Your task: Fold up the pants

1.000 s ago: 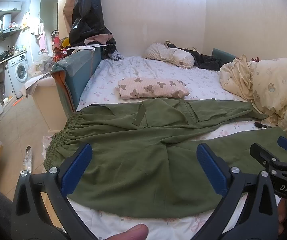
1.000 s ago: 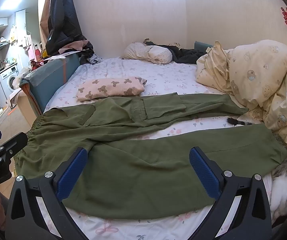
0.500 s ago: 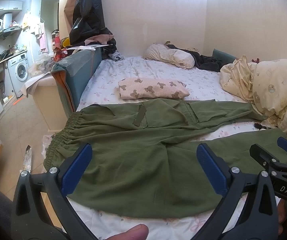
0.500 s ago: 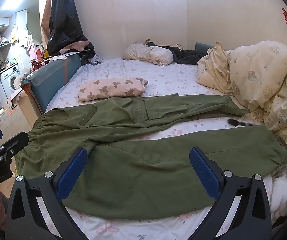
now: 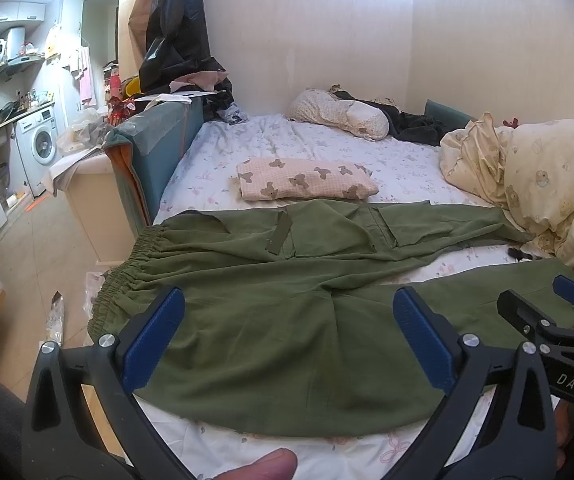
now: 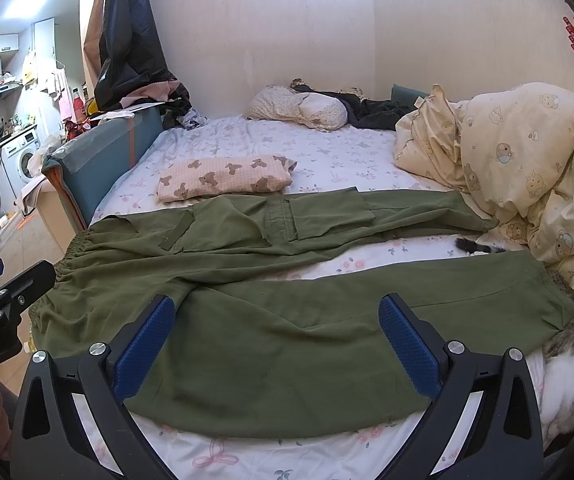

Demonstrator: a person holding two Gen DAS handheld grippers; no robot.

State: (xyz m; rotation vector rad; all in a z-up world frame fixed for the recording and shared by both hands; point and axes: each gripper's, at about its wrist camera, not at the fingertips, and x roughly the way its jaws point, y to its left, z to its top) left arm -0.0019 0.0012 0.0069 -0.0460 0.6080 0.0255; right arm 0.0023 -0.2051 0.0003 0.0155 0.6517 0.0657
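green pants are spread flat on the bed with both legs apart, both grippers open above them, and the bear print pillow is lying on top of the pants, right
Not quite. The bear print pillow lies on the sheet just beyond the green pants, at their far edge, not on top of them; the right wrist view shows this. The rest holds: the pants are spread on the bed, legs apart, with the left gripper and right gripper open.

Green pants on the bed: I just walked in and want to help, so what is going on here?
A person holds a gripper in each hand over the green pants, which lie spread flat on the bed with the two legs apart. The left gripper is nearer the waistband, the right gripper over the near leg. The jaws of both stand open and hold nothing. No fold has been made yet. A cat lies beside the near leg's hem.
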